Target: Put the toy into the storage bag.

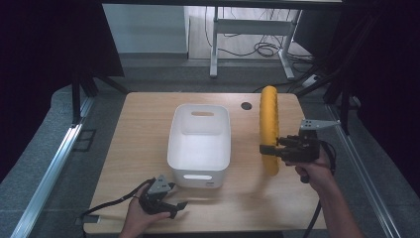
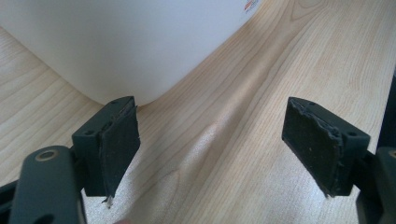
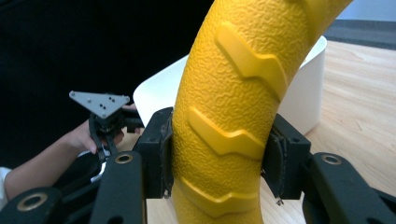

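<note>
A: Yellow ring (image 1: 270,130), one of it, stands on edge in the high view, to the right of the single white bin (image 1: 174,141) and lifted above the wooden table (image 1: 138,144). Your right gripper (image 1: 268,149) has its jaws closed on the ring's lower arc.

B: And my other hand?

A: Your left gripper (image 1: 179,206) rests at the table's near edge, just near of the bin, spread and holding nothing. That makes two grippers, one ring, one bin.

B: What does the left gripper view add?

A: Its pads (image 2: 119,140) stand wide apart over bare wood, with the bin's rounded corner (image 2: 140,46) just beyond them.

B: And the right gripper view?

A: The ring's ridged tread (image 3: 233,93) sits squarely between both pads (image 3: 161,154), so the grip looks firm. The bin (image 3: 303,88) lies behind it.

B: How should I do this well?

A: I judge you're carrying the ring to the bin. Keep your squeeze steady, move left until it is over the opening, tilt it flat so it clears the walls, then lower before you let go.
</note>
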A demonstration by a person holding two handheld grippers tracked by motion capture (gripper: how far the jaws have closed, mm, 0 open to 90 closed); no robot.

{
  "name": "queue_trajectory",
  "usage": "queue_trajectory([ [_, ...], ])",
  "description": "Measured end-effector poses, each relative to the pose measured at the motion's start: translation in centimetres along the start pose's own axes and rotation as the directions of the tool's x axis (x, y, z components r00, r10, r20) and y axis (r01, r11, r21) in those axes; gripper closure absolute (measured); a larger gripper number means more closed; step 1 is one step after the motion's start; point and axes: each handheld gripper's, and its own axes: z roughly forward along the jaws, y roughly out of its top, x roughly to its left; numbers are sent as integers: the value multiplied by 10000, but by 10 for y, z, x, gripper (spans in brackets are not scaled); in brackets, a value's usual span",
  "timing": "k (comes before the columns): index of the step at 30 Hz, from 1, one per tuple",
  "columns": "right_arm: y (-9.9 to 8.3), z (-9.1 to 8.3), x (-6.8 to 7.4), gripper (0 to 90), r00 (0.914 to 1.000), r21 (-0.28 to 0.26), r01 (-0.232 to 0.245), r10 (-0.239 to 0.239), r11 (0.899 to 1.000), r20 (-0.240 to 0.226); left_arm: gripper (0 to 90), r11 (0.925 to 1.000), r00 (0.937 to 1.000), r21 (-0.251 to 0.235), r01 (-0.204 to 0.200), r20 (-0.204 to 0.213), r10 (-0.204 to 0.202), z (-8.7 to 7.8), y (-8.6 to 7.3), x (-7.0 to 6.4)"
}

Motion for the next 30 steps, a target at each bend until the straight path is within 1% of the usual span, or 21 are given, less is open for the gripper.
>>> queue_trajectory([
  [2,0,1,1,504,10000,-92,-52,51,9999,-41,191,10000,10000,12,2,4,-2,0,0,0],
  [5,2,4,2,503,9999,-506,-145,140,9986,-100,191,10000,10000,21,3,9,-3,1,0,0],
  [6,2,4,2,503,9999,-506,-145,140,9986,-100,191,10000,10000,21,3,9,-3,1,0,0],
  [11,6,10,8,502,9995,-1162,-121,152,9932,261,191,10000,10000,35,17,25,-18,2,-1,0],
  [12,6,10,8,502,9995,-1162,-121,152,9932,261,191,10000,10000,35,17,25,-18,2,-1,0],
  [13,6,12,10,502,9987,-1466,-114,185,9891,473,191,10000,10000,39,27,20,-27,2,-1,0],
  [14,6,12,10,502,9987,-1466,-114,185,9891,473,191,10000,10000,39,27,20,-27,2,-1,0],
  [15,6,14,13,502,9972,-1755,-102,231,9844,712,191,10000,10000,36,29,26,-29,2,-1,0],
  [17,6,16,16,501,9948,-2014,-38,242,9795,989,191,10000,10000,77,-6,18,6,2,-1,0],
  [18,6,16,16,501,9948,-2014,-38,242,9795,989,191,10000,10000,77,-6,18,6,2,-1,0],
  [19,5,19,18,500,9917,-2302,28,268,9731,1256,191,10000,10000,69,25,21,-25,2,-1,0],
  [20,5,21,20,500,9898,-2426,59,289,9701,1395,191,10000,10000,69,25,21,-25,2,-1,0],
  [21,5,22,21,499,9878,-2575,100,305,9662,1526,191,9999,10000,104,-21,14,21,3,-1,0],
  [22,5,22,21,499,9878,-2575,100,305,9662,1526,191,9999,10000,104,-21,14,21,3,-1,0],
  [23,5,26,24,499,9832,-2797,224,296,9598,1804,191,10000,10000,97,1,32,-2,3,-1,0],
  [25,5,30,27,498,9783,-2933,443,180,9550,2064,191,9999,10000,100,13,34,-13,3,-1,0],
  [26,5,30,27,498,9783,-2933,443,180,9550,2064,191,9999,10000,100,13,34,-13,3,-1,0],
  [27,5,34,31,498,9755,-3094,521,180,9495,2195,191,9999,10000,107,3,27,-4,3,-1,0],
  [30,4,38,34,497,9723,-3454,455,377,9373,2305,191,9999,10000,110,-5,23,5,3,-1,0],
])
